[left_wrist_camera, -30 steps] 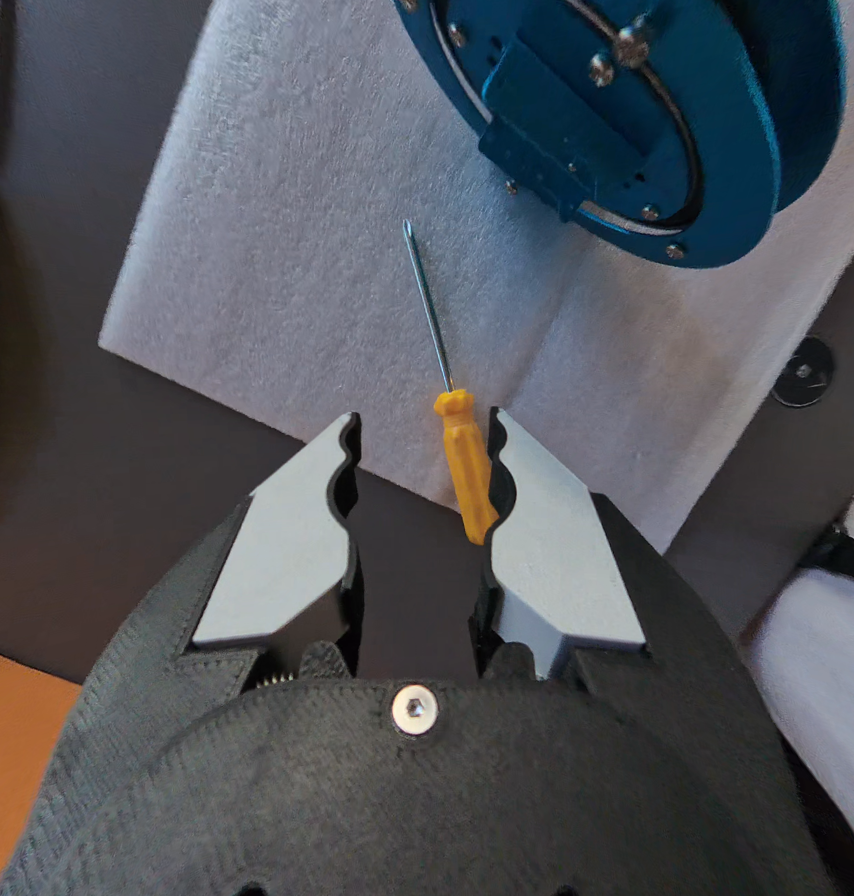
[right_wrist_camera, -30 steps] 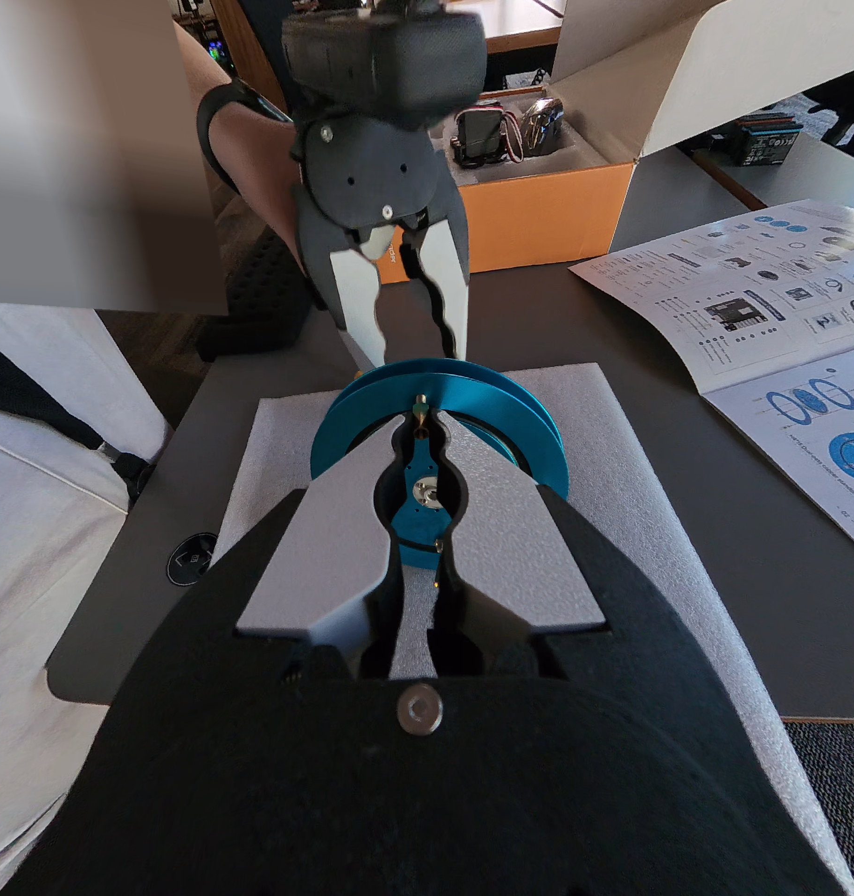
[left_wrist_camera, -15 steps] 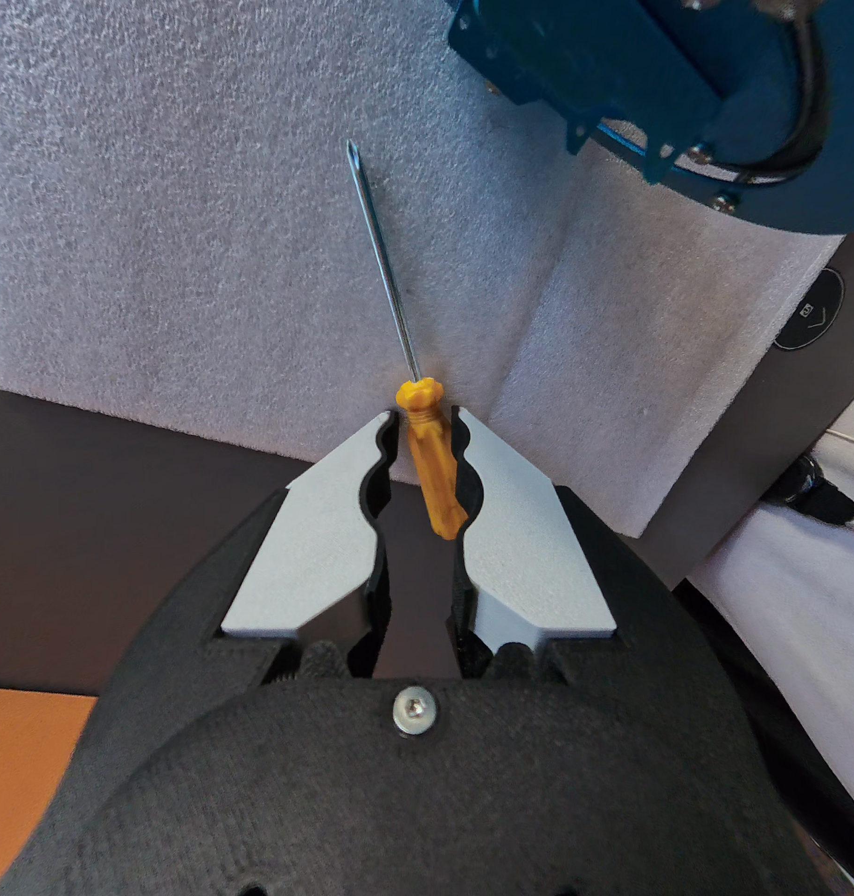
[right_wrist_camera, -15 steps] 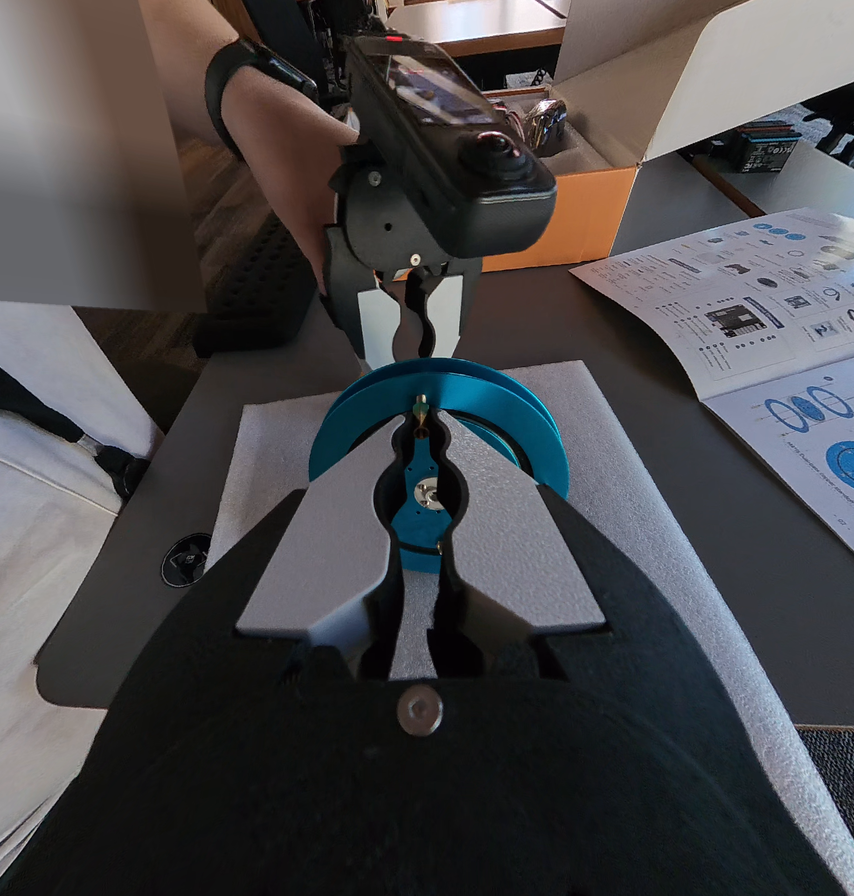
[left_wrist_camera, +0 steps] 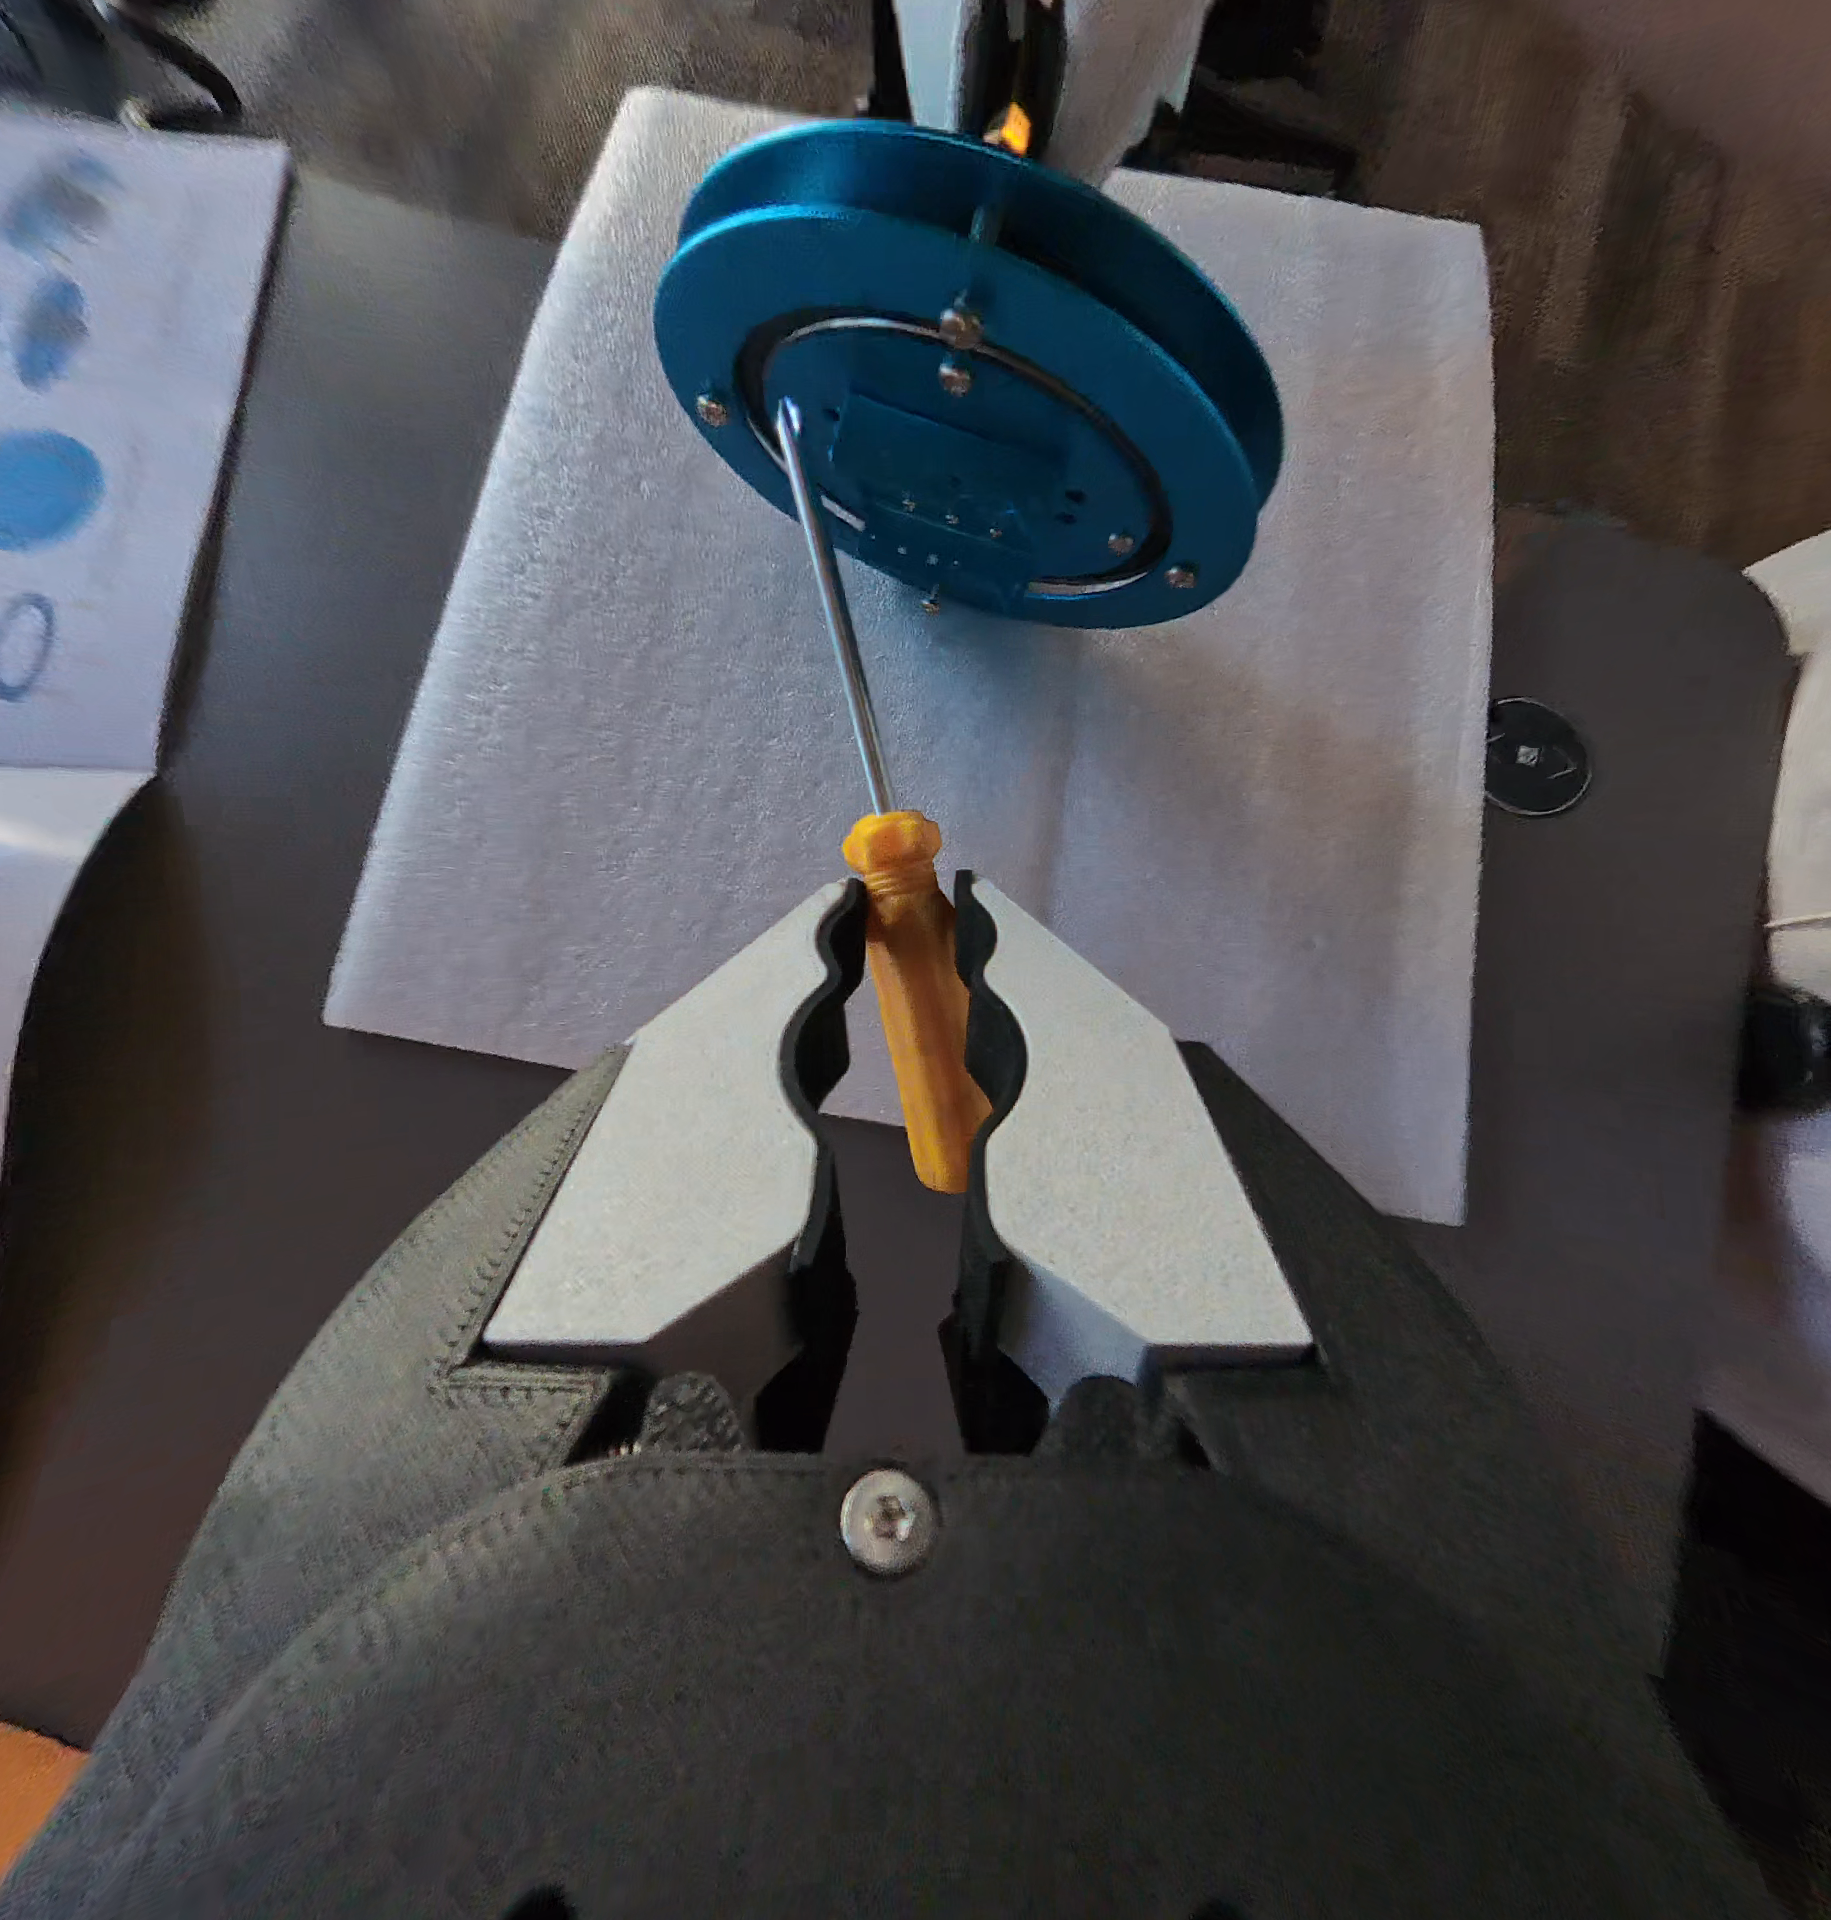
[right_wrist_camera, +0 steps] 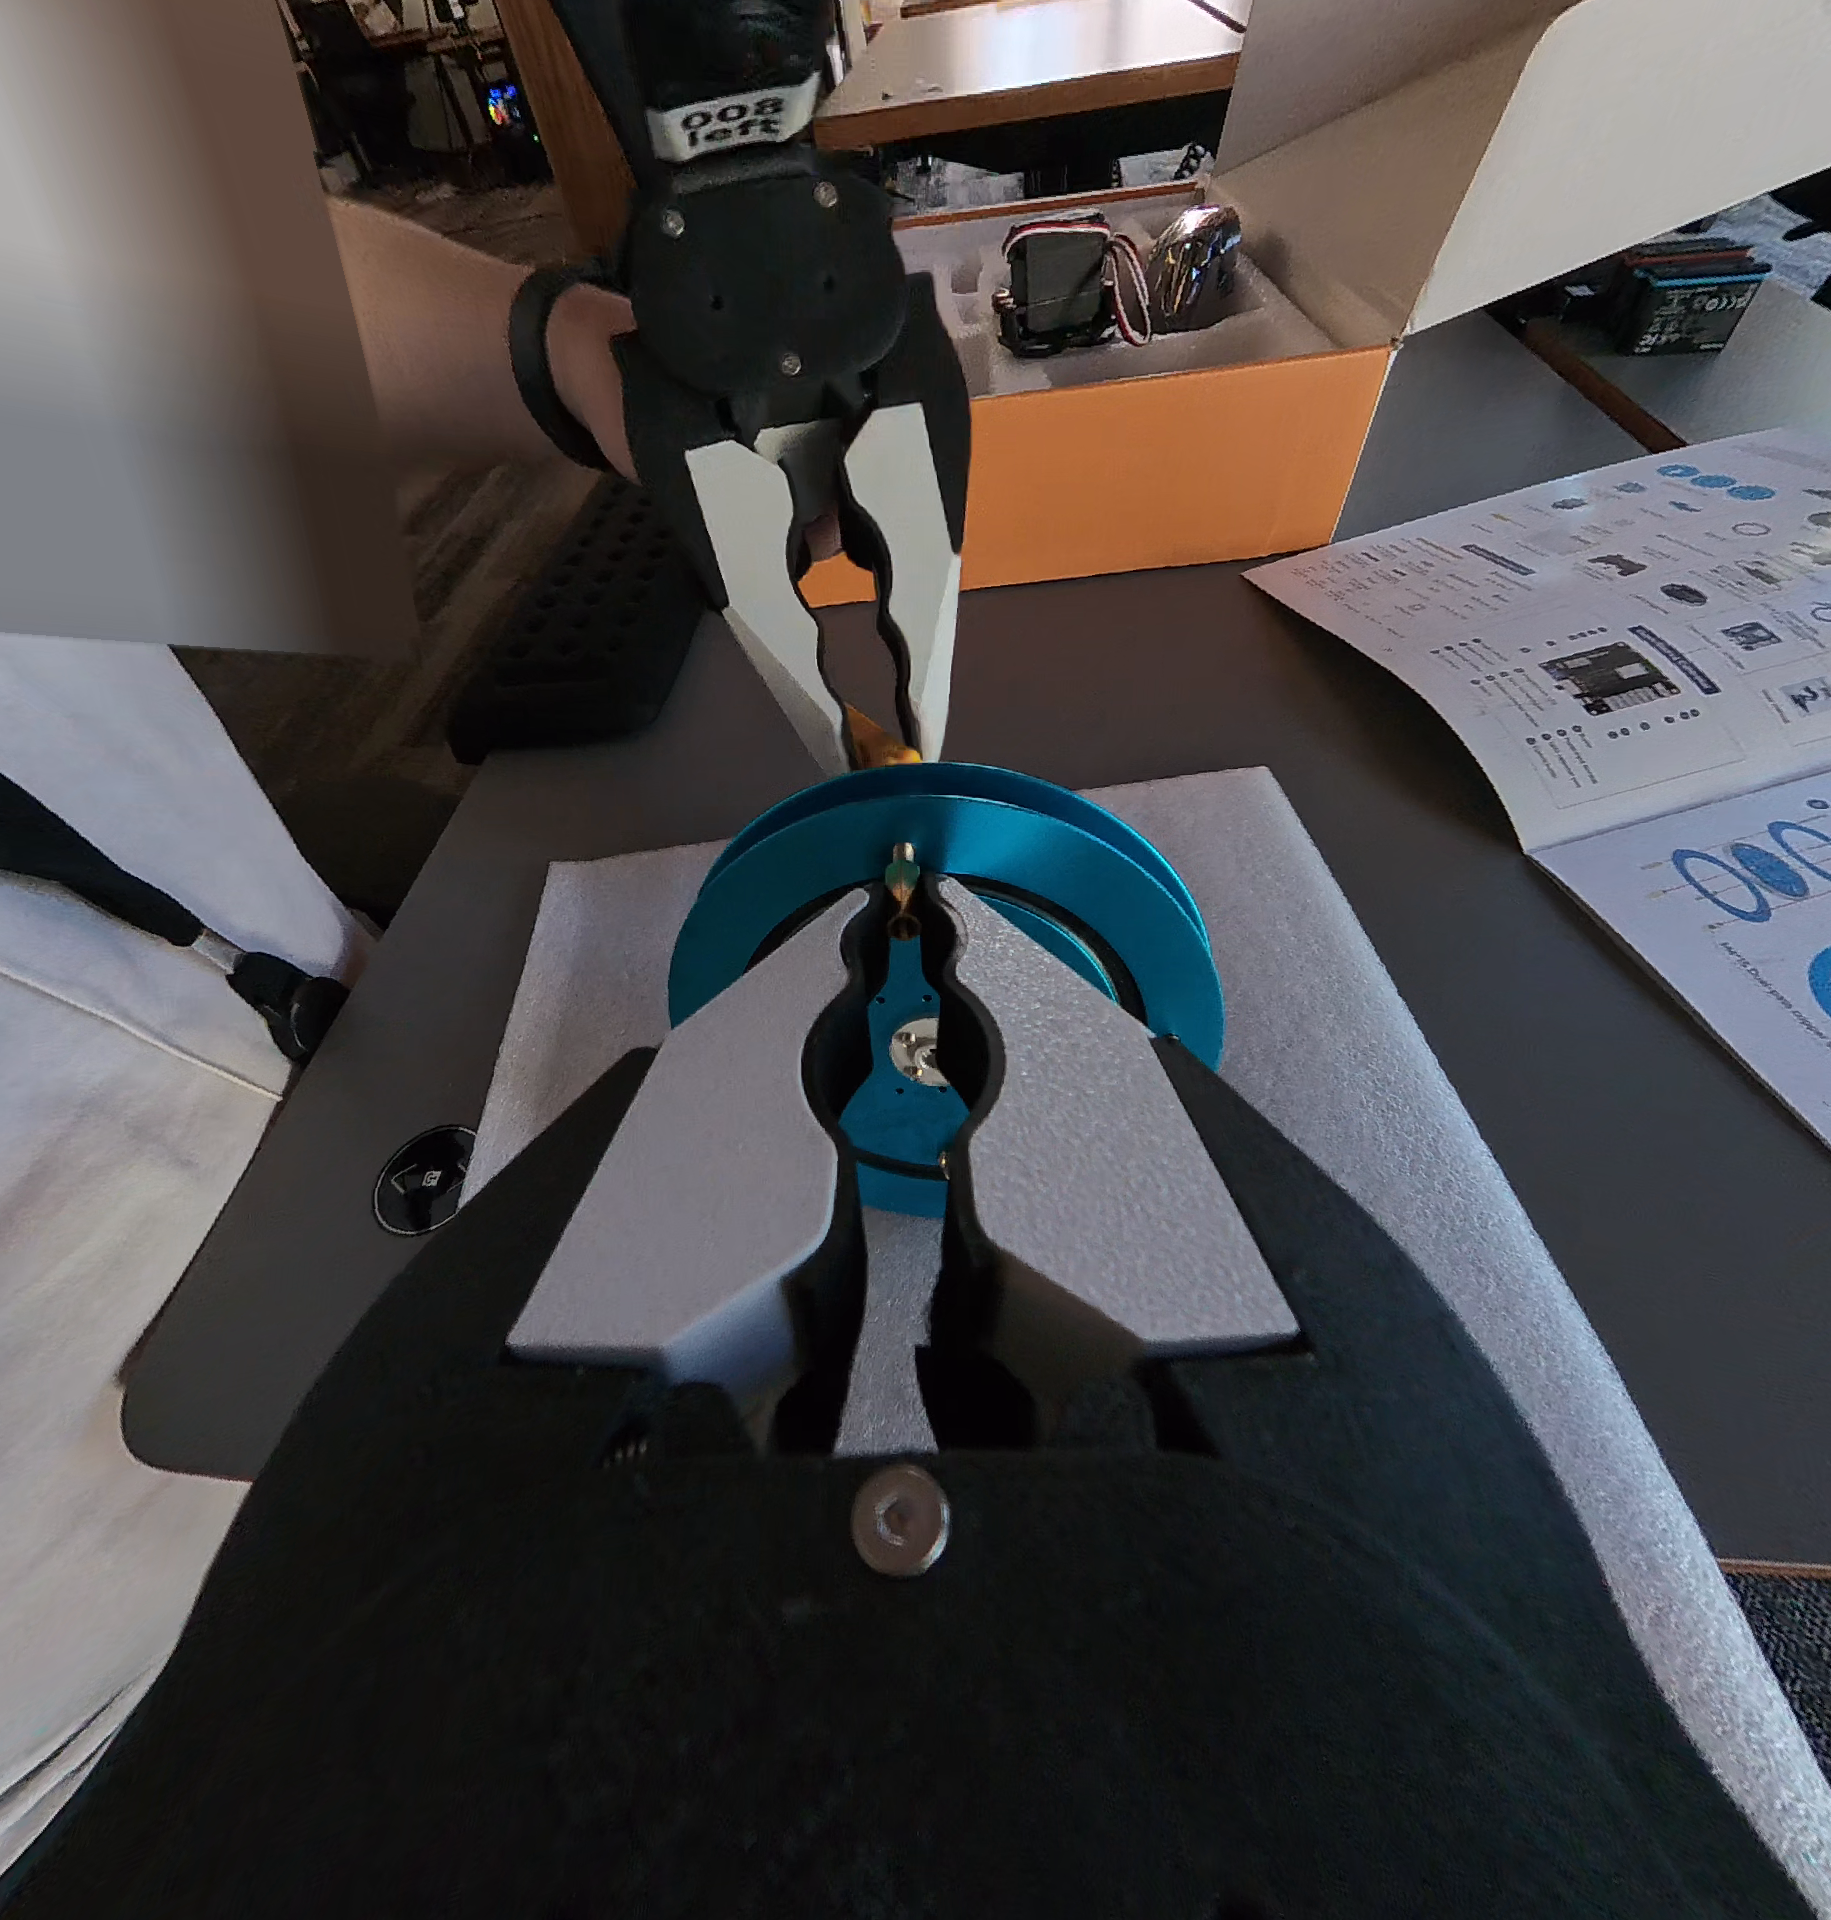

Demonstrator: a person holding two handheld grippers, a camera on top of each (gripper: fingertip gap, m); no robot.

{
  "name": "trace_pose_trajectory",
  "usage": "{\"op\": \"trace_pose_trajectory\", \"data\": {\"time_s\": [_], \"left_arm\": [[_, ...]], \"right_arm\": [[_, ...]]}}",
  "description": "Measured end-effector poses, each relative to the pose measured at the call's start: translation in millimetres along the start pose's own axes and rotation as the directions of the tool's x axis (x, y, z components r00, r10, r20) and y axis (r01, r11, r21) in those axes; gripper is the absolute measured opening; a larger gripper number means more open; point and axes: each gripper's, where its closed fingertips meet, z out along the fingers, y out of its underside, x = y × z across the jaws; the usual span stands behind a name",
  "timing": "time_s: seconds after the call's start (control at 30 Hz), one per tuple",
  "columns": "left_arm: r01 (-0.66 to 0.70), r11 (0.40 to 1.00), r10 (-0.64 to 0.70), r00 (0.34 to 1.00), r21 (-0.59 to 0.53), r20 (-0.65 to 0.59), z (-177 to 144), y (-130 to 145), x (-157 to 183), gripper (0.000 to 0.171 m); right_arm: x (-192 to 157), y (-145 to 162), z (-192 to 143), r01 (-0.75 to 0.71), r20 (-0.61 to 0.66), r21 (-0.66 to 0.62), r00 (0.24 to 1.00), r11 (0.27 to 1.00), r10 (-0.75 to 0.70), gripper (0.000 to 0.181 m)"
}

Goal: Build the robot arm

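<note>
A: What sits between the left gripper's (left_wrist_camera: 903, 883) fingers?

B: A screwdriver (left_wrist_camera: 916, 1013) with an orange handle. The fingers are closed narrowly on the handle, which runs at a slant between them, near mid-frame in the left wrist view. Its thin metal shaft goes up and a little left, and the tip lies over the lower left part of the blue wheel's (left_wrist_camera: 1004, 405) face, near a small screw on the ring. Whether the tip touches the metal, I cannot tell.

A: And the right gripper (right_wrist_camera: 903, 894)?

B: Its fingers are nearly together, pinched on a small brass and green stud at the top of the wheel (right_wrist_camera: 952, 831), in the upper middle of the right wrist view. A blue bracket with a silver hub shows through the gap between the fingers.

A: Where does the wheel stand?

B: On edge, on a white foam sheet (right_wrist_camera: 1358, 1039) laid on the dark grey table (right_wrist_camera: 1513, 1143), with the left gripper (right_wrist_camera: 883, 727) on its far side in that view.

A: What lies around that?

B: An open leaflet (right_wrist_camera: 1669, 727) with blue drawings at the right edge of the right wrist view, an orange box (right_wrist_camera: 1150, 457) with its white lid up at upper right, holding parts in foam, and a round black disc (right_wrist_camera: 425, 1179) set in the table at lower left of the sheet. A person's hand (right_wrist_camera: 589, 384) shows behind the left gripper.
</note>
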Motion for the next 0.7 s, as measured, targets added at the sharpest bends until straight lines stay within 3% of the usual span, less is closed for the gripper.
{"op": "trace_pose_trajectory", "data": {"time_s": [0.33, 0.5, 0.6, 0.7], "left_arm": [[-0.009, 0.964, 0.012, 1.0, 0.264, -0.01, -14, 2, 20, 0.015], [-0.027, 0.999, 0.027, 1.0, 0.045, -0.001, -8, 36, 15, 0.016], [-0.012, 0.999, 0.011, 1.0, -0.037, -0.008, -9, 42, 13, 0.016], [0.042, 0.998, -0.044, 0.999, -0.056, -0.024, -5, 29, 8, 0.034]], "right_arm": [[1, 1, -2, -0.014, -0.002, -0.008, 1.0, 1.0, 0.014, 0.004], [1, 1, -1, -0.023, -0.002, -0.002, 1.0, 1.0, 0.023, 0.003], [1, 1, -1, -0.023, -0.004, -0.002, 1.0, 1.0, 0.023, 0.004], [1, 1, -1, -0.019, -0.005, -0.004, 1.0, 1.0, 0.019, 0.004]]}}
